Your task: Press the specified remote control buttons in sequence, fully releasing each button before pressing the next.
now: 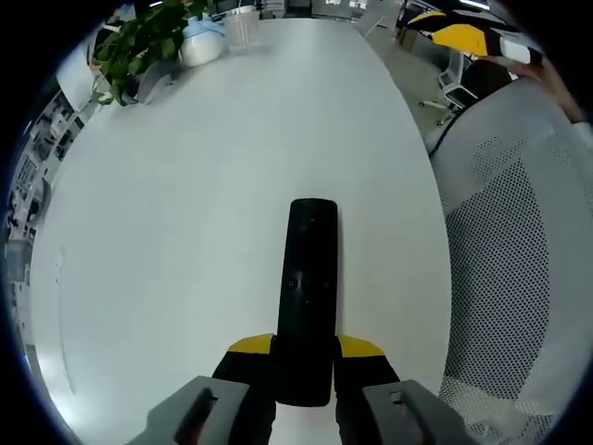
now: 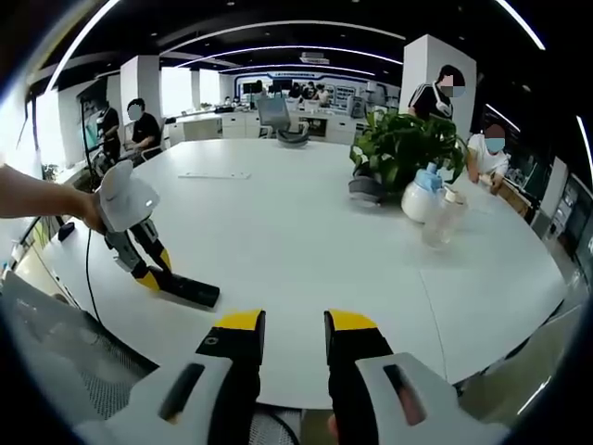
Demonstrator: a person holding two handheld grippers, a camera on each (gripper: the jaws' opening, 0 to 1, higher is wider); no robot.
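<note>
A long black remote control [image 1: 309, 269] lies flat on the white table [image 1: 185, 185], pointing away from me. My left gripper [image 1: 306, 345] is shut on its near end, one yellow-tipped jaw on each side. In the right gripper view the same remote [image 2: 190, 290] rests near the table's left edge, with the left gripper [image 2: 153, 275] clamped on it and held by a person's hand. My right gripper [image 2: 295, 324] hovers over the near table edge, open, with nothing between its jaws, well to the right of the remote.
A potted plant [image 2: 403, 148], a white bottle [image 2: 424, 199] and a clear cup [image 2: 445, 218] stand on the table [image 2: 306, 232] at the far right. A white mesh chair [image 1: 519, 278] stands beside the table. Several people sit beyond it.
</note>
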